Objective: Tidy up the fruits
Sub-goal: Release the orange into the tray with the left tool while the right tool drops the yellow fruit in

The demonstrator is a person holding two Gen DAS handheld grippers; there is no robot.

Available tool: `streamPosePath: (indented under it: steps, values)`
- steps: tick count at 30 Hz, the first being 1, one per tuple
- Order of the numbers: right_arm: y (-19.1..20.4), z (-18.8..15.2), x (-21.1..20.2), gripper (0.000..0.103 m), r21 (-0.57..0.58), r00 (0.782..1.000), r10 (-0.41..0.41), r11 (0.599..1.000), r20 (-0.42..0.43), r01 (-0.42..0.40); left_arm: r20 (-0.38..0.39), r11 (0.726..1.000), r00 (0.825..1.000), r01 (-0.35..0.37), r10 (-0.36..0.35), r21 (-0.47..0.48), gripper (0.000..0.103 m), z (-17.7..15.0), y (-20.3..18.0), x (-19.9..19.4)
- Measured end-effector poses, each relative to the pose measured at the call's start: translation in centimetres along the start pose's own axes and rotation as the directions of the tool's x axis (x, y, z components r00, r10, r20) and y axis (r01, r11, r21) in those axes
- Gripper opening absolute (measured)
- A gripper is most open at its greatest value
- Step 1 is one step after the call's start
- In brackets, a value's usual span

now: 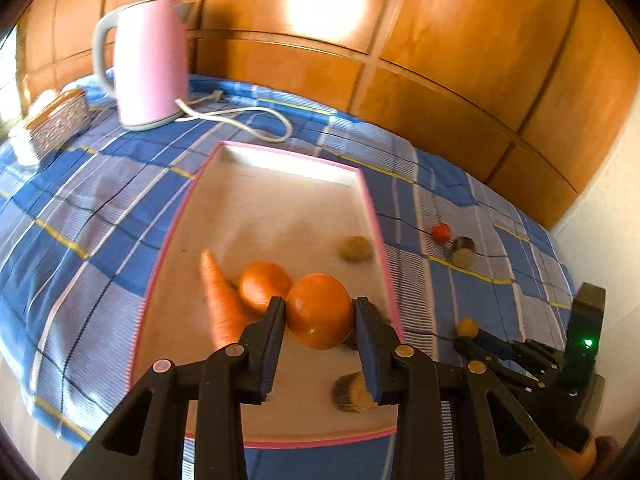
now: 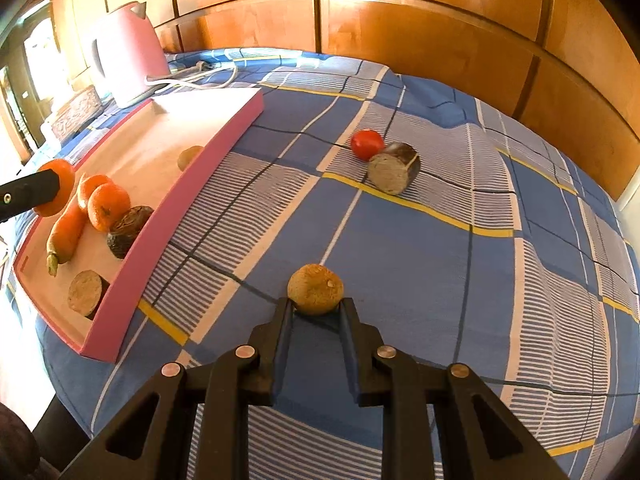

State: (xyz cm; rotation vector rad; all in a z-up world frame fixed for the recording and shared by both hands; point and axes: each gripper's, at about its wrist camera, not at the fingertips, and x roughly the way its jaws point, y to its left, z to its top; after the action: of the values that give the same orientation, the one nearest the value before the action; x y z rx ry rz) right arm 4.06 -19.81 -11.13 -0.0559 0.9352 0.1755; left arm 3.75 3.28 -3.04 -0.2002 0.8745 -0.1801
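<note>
- The surface is a counter under a blue checked cloth (image 2: 420,248) with white and yellow lines; the cloth lies in soft folds.
- Behind the cloth the room has a wall of glossy wooden panels (image 1: 460,40), with a bright light reflected on them.
- Left of the pink tray (image 2: 224,140) there is a patterned box (image 1: 60,120) at the edge of the cloth.
- Just behind the tray stands a pink kettle (image 1: 150,60), and its white cord (image 1: 248,120) lies on the cloth.
- Inside the tray lie a carrot (image 2: 66,228), two oranges (image 2: 108,204), dark cut pieces and a small brown fruit (image 1: 355,249).
- The left tongs (image 1: 320,310) are clenched on one more orange (image 1: 320,312), held above the tray.
- Right of the tray, near its front corner, the right tongs (image 2: 316,306) are clenched on a round brown fruit (image 2: 316,288), close above the cloth.
- Farther right of the tray, a red tomato (image 2: 366,144) touches a dark cut piece (image 2: 394,172) on the cloth.
</note>
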Motion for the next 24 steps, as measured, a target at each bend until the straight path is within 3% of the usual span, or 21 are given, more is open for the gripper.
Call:
streamPosePath:
  steps: [7, 14, 24]
  values:
    - [0.9, 0.4, -0.5, 0.023, -0.004, 0.999, 0.05, 0.999, 0.009, -0.05, 0.027, 0.995, 0.998, -0.052, 0.055, -0.087, 0.035, 0.1, 4.3, -1.4]
    - [3.4, 2.1, -2.0, 0.023, -0.052, 0.99, 0.134, 0.99, 0.05, -0.131, -0.007, 0.988, 0.997, -0.081, 0.081, -0.133, 0.035, -0.9, 6.5, -1.1]
    - [5.9, 2.5, -2.8, 0.021, -0.089, 0.973, 0.227, 0.971, 0.044, -0.223, -0.027, 0.998, 0.999, 0.038, -0.039, -0.055, 0.035, -1.5, 3.8, -0.7]
